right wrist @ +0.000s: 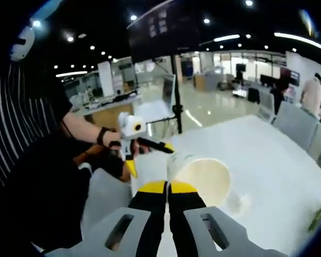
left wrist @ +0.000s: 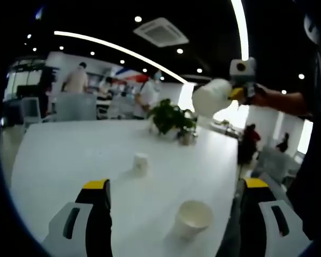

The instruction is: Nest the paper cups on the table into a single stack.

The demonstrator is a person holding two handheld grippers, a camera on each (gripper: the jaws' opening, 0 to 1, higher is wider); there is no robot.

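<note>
Left gripper view shows your left hand-held gripper [left wrist: 174,201] spread wide and empty. On the white surface [left wrist: 69,155] a small upside-down cup [left wrist: 140,163] stands at about 11 o'clock of it, and an upright cup [left wrist: 193,218] sits between the jaws. At 1 o'clock your right hand-held gripper [left wrist: 241,93] carries a lifted cup [left wrist: 212,97], pinched by the rim [right wrist: 174,160]. Nothing looks nested yet; all three remain. Open room lies left; the plant [left wrist: 171,119] stands behind, the surface's edge right.
</note>
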